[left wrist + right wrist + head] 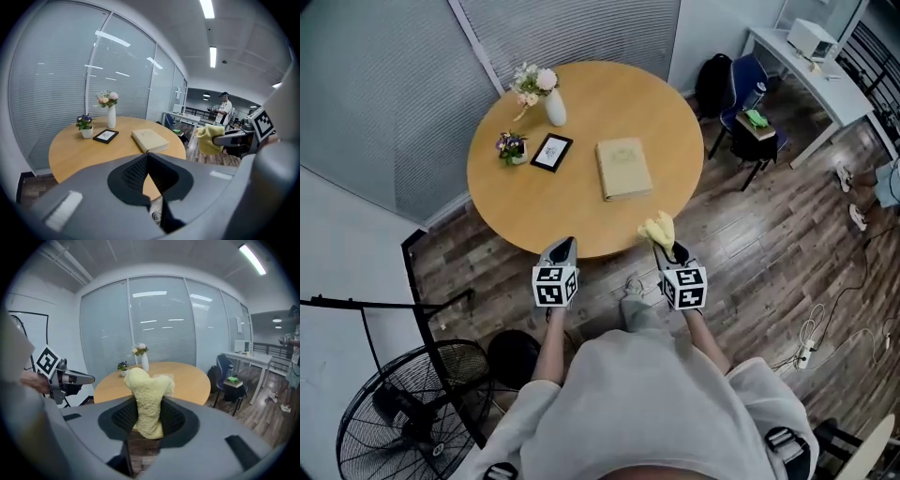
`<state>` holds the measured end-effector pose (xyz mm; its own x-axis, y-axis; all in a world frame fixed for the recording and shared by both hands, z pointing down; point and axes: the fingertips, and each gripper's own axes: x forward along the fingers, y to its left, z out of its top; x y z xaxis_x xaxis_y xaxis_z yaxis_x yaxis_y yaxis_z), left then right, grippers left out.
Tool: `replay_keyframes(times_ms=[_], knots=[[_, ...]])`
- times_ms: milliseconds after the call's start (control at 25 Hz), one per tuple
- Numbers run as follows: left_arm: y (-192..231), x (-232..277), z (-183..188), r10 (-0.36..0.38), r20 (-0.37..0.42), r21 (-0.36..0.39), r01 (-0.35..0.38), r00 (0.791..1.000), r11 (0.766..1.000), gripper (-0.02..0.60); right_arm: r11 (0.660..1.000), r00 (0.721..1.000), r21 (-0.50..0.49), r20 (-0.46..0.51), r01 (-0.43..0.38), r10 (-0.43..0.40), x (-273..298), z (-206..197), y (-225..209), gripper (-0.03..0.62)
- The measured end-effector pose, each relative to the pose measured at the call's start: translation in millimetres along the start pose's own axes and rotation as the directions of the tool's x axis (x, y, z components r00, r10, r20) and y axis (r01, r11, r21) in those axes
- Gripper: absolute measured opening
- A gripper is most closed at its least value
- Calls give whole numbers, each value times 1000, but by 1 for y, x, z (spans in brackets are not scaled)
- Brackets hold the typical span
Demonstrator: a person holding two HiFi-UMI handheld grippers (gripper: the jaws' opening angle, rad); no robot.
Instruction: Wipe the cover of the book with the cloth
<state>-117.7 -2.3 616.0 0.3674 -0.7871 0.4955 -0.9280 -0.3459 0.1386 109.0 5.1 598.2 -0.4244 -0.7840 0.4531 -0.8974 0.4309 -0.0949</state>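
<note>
Grey shirt (647, 394) closest to the lens, seen from above. Stands on a dark wood floor (769, 244) just short of a round wooden counter (581, 220), a hand-held gripper in each hand, both raised at the counter's near edge and pointing toward it.

Pinches a yellow cloth (658, 228) in the right hand-held gripper (670, 248), jaws clenched on its lower part, the fluffy upper end standing above the tips, in the air and clear of the counter top. Carries nothing in the left hand-held gripper (566, 244), jaws pressed together tip to tip, level with the right one and apart from the cloth.

Faces a beige book (623, 167) lying flat and closed near the middle of the counter, a little right of centre, cover up, untouched and well apart from both tools.

Farther left on the counter: a black picture frame (551, 152) just beside the book, a small potted plant (512, 147) with purple flowers next to the frame, and a white vase (554, 106) of pale flowers behind both, near the far edge.

Behind the counter, a glass wall with lowered blinds (384, 84). Off to the right, a blue chair (748, 89) and a white desk (802, 70). At lower left, a black floor fan (403, 403). Across the room in the left gripper view, a person (226, 105) standing among desks under ceiling strip lights.
</note>
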Motion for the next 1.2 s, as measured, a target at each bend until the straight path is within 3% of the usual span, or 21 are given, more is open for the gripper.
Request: replay_keyframes(times_ms=[520, 1200], knots=[[23, 88, 42, 43, -46, -26, -44, 998, 999, 10, 998, 998, -5, -27, -57, 57, 87, 45, -59, 124], [42, 149, 67, 50, -81, -28, -53, 995, 998, 11, 995, 995, -38, -42, -95, 93, 155, 75, -86, 126]])
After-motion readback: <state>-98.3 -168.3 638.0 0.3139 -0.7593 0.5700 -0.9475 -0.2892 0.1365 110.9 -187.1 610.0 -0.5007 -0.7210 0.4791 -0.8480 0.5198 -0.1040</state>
